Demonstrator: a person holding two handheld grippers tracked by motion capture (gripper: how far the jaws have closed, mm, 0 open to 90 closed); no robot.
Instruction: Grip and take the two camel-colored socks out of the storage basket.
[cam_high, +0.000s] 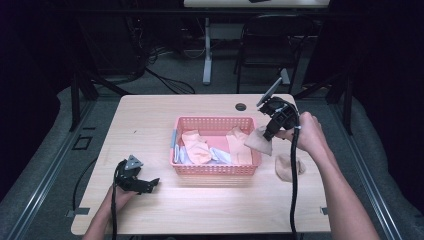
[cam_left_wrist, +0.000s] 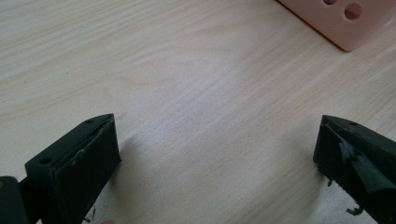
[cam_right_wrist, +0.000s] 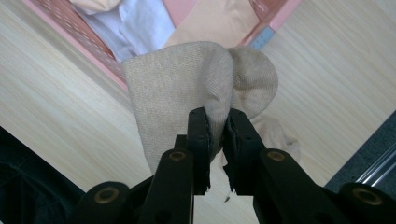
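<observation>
A pink plastic basket (cam_high: 216, 169) sits mid-table with orange and pale blue socks (cam_high: 197, 147) in it. My right gripper (cam_high: 267, 134) is shut on a beige sock (cam_high: 260, 141), which hangs just past the basket's right rim. Seen from the right gripper view, the beige sock (cam_right_wrist: 187, 88) is pinched between the jaws of my right gripper (cam_right_wrist: 217, 128), above the basket's edge (cam_right_wrist: 100, 60). Another beige sock (cam_high: 287, 167) lies on the table to the right of the basket. My left gripper (cam_high: 150, 184) rests open on the table, left of the basket. Bare wood lies between the jaws of my left gripper (cam_left_wrist: 217, 154).
The wooden table (cam_high: 150, 120) has a cable hole (cam_high: 241, 106) at its back edge. A black chair (cam_high: 272, 45) and a table leg (cam_high: 207, 60) stand behind it. A corner of the basket (cam_left_wrist: 341, 23) lies ahead of the left gripper.
</observation>
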